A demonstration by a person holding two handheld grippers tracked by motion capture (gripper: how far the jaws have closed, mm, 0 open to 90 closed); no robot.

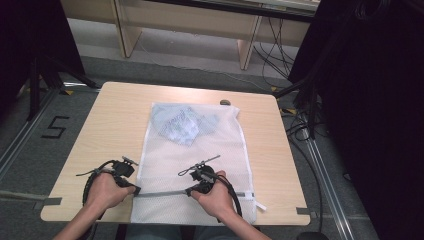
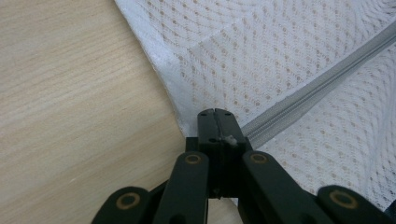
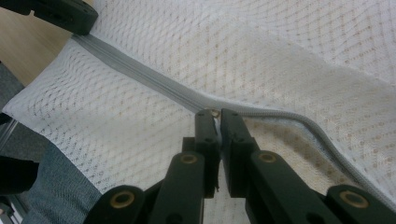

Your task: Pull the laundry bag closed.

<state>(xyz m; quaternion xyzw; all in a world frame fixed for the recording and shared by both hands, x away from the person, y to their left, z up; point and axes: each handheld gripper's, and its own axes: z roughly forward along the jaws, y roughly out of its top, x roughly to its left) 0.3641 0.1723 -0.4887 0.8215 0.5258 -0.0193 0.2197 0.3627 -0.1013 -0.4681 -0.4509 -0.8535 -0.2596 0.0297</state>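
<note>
Left claw [image 1: 134, 189]: pressed together on the left end of the mesh bag's [image 1: 200, 150] edge, just where the zipper [image 1: 160, 193] begins; I read this as an anchor, keeping the fabric taut so the slider can travel.
Left hand [image 1: 103, 190]: low on the desk [image 1: 110, 125], forearm coming in from the near edge, claw pointing right toward the bag (knuckles up, wrist roughly flat).
Zipper: grey tape running along the near part of the bag, from the left claw across to the right one; left of the right claw it looks closed, right of it the tape bows as if parted, though I cannot be sure.
Right claw [image 3: 215, 114]: nipping a small metal piece at the zipper line, which I take for the pull tab; jaws nearly together, a thin gap between them.
Right hand [image 1: 216, 194]: resting on the bag, claw aimed left at the other one (cable looping behind the wrist).
Mesh bag: flat on the desk's middle, its near edge hanging slightly over the front; pale blue cloth [image 1: 182, 122] bunched inside at the far end.
Judgement: zip in hand, roughly mid-run.
</note>
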